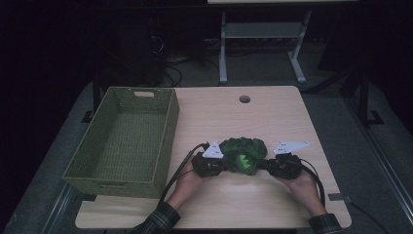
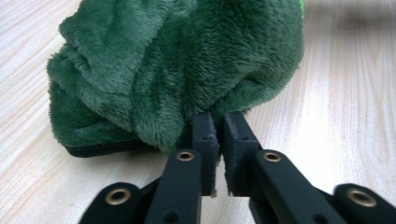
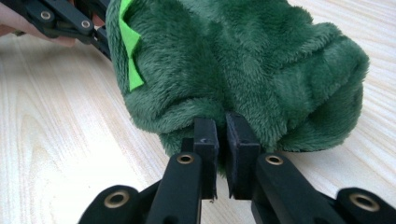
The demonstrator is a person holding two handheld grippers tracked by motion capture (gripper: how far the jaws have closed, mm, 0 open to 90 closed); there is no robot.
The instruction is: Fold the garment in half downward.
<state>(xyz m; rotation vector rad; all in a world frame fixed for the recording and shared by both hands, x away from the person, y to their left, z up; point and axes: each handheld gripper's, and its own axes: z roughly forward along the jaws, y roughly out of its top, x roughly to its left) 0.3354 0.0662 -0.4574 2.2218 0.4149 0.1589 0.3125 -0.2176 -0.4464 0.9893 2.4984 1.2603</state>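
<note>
The green plush garment point(image 1: 242, 155) lies bunched on the wooden table point(image 1: 272, 112), directly between the two grippers. The left gripper point(image 1: 210, 165) pinches one edge of it: in the left gripper view its jaws are almost closed, with only a narrow slit between the pads, and a fold of the fleece point(image 2: 177, 65) goes in at their tips. The right gripper point(image 1: 281, 165) does the same on the opposite edge; in the right gripper view the plush point(image 3: 243, 60) bulges above the nearly closed jaws, and the bright green spikes point(image 3: 130, 51) are up and to the left of them.

The step in hand seems to be moving the bundle toward the woven basket point(image 1: 122, 141), which stands beyond the left gripper. To do it well, both grips should stay firm, because only a thin fold is held and soft fleece can slip out. I would lift both hands together and level, keep them the same distance apart, and raise the bundle above the basket's rim before going sideways.
</note>
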